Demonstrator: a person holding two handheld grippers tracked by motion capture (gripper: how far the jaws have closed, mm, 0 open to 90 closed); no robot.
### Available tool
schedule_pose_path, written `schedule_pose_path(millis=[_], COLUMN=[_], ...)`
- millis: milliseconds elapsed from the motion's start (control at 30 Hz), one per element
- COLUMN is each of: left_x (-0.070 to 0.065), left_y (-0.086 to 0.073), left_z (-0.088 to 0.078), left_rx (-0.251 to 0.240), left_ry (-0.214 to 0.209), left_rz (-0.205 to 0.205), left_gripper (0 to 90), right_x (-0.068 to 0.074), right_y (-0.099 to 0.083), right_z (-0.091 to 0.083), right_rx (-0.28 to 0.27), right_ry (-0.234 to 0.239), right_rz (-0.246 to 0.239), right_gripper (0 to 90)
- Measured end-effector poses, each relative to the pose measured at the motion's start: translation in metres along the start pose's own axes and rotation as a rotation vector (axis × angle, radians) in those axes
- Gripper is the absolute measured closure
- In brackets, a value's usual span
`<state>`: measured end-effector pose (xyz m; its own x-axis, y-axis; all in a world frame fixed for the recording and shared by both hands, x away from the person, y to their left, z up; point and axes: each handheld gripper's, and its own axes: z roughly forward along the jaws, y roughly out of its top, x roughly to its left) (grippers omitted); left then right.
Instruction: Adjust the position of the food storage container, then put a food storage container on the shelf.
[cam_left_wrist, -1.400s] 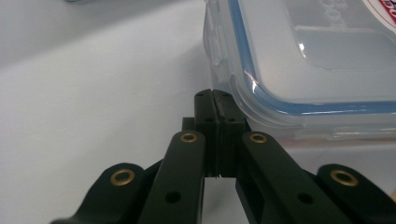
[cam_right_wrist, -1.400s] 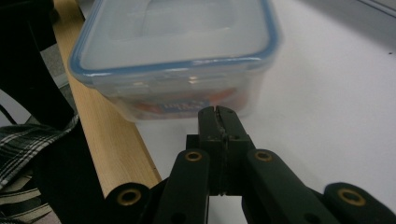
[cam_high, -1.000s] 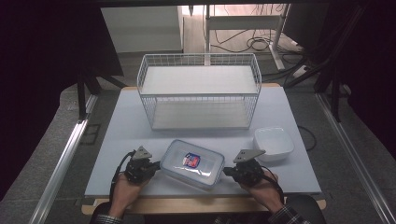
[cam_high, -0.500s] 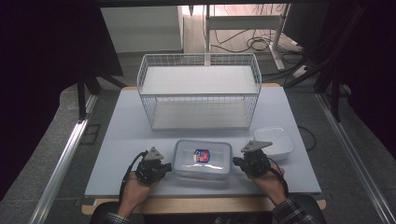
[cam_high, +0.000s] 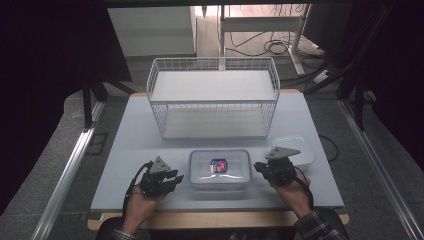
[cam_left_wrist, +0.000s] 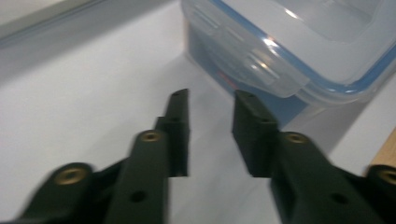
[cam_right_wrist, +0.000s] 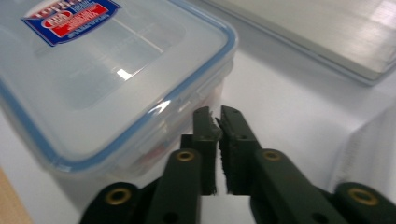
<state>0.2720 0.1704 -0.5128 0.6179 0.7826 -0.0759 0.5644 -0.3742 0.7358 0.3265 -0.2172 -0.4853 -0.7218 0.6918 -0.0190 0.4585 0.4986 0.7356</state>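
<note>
Near the desk's (cam_high: 130, 150) front edge, flanking the lidded food container (cam_high: 219, 169): left gripper (cam_high: 175, 178) spread, right gripper (cam_high: 259, 167) pinching its side latch (cam_right_wrist: 212, 125), probably unclipping.

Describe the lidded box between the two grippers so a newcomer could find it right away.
Start at the white wire basket standing at the far side of the table. Come toward the near edge: the clear plastic box lies flat between the left gripper and the right gripper. Unlike the plain white tub to its right, its lid has a blue rim and a red and blue sticker.
</note>
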Motion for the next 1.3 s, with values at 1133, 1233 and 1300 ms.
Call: schedule_pose_path(millis=[1133,1233,1300], left_x=[0.009,0.009,0.009], left_y=[-0.005,-0.004,-0.004], left_z=[-0.004,-0.004,-0.004], left_rx=[-0.066,-0.059,-0.056], left_ry=[-0.003,-0.011,-0.01], left_rz=[0.034,0.028,0.027], left_gripper=[3.3,3.3,3.2], right_x=[-0.011,-0.01,-0.01], right_y=[0.001,0.002,0.002], right_z=[-0.013,-0.014,-0.014], right_rx=[-0.122,-0.121,-0.117], right_ry=[0.106,0.102,0.101], right_rz=[0.033,0.047,0.054], right_gripper=[4.3,4.4,3.9])
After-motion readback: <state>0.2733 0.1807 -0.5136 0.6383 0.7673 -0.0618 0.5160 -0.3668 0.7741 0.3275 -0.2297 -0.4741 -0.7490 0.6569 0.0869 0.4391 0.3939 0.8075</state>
